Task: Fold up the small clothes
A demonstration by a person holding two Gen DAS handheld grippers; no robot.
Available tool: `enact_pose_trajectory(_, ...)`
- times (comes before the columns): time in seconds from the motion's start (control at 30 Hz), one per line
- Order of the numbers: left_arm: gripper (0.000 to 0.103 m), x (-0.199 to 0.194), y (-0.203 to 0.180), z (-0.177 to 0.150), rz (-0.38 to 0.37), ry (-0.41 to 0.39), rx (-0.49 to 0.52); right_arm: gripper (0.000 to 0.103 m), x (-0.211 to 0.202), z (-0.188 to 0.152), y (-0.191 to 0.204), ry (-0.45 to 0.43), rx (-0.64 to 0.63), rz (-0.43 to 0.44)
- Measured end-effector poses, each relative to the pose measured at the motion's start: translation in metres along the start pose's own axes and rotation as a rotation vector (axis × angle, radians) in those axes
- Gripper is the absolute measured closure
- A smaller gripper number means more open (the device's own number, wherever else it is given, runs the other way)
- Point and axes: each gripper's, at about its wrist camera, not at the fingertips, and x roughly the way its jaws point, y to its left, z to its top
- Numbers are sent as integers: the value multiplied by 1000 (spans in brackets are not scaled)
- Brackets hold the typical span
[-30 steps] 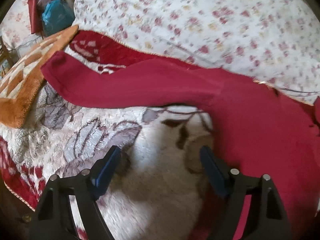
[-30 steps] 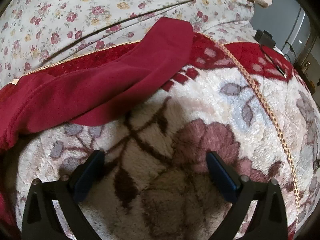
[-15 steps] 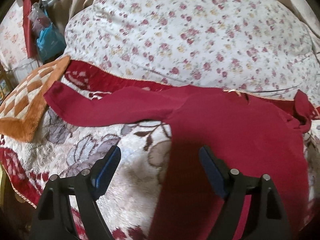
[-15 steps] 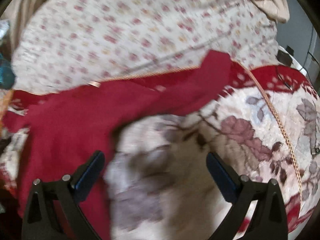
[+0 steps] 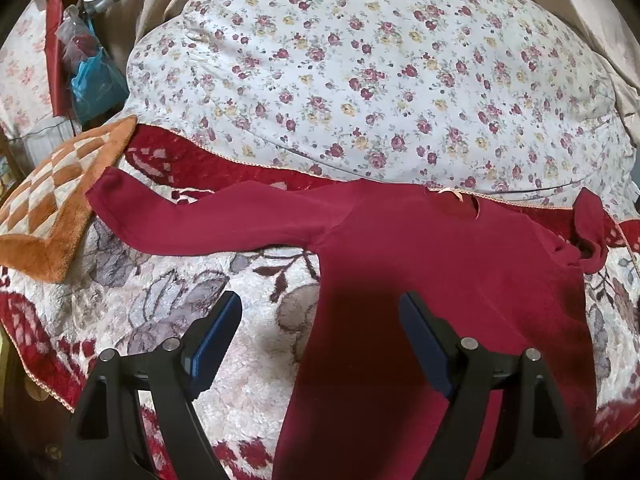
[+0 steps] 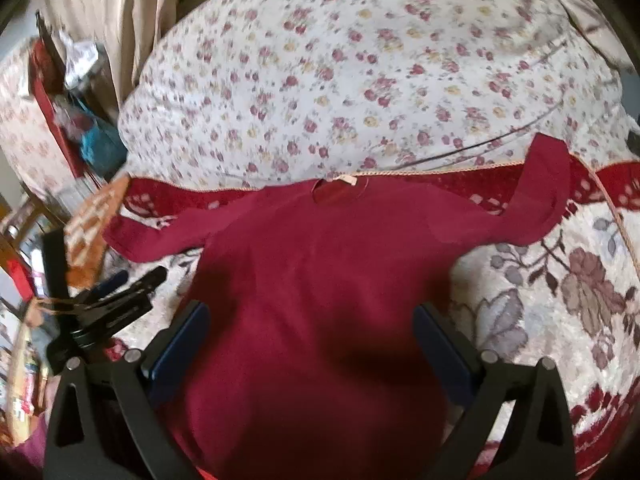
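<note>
A dark red long-sleeved top (image 5: 440,264) lies spread flat on a flowered plush blanket (image 5: 168,292), neckline away from me, both sleeves stretched out sideways. It also shows in the right wrist view (image 6: 320,280). My left gripper (image 5: 320,320) is open and empty, raised above the top's left edge. My right gripper (image 6: 312,332) is open and empty, raised above the middle of the top's body. The left gripper (image 6: 120,292) shows at the left of the right wrist view.
A big bundle of white rose-print bedding (image 5: 380,72) lies right behind the top's neckline. An orange and cream checked cushion (image 5: 52,208) sits by the left sleeve end. Bags and clutter (image 5: 88,76) stand at the far left. The blanket's edge (image 5: 36,376) drops off at the lower left.
Both grippers have pulled back and up from the blanket, so the whole top now shows. The right gripper has swung left from the right sleeve to over the body. Both stayed open.
</note>
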Motion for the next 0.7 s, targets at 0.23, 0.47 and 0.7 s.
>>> enact_pose_trajectory(0.23, 42, 4, 6, -4, 14, 7, -23, 0, 43, 3, 31, 3, -81, -188)
enact_pose_trajectory(0.47, 42, 14, 8, -6, 15, 25, -34, 1, 65, 5, 39, -3, -116, -256)
enact_pose_trajectory(0.7, 42, 25, 3, -8, 1, 50, -23, 1, 78, 4, 38, 5, -126, -278)
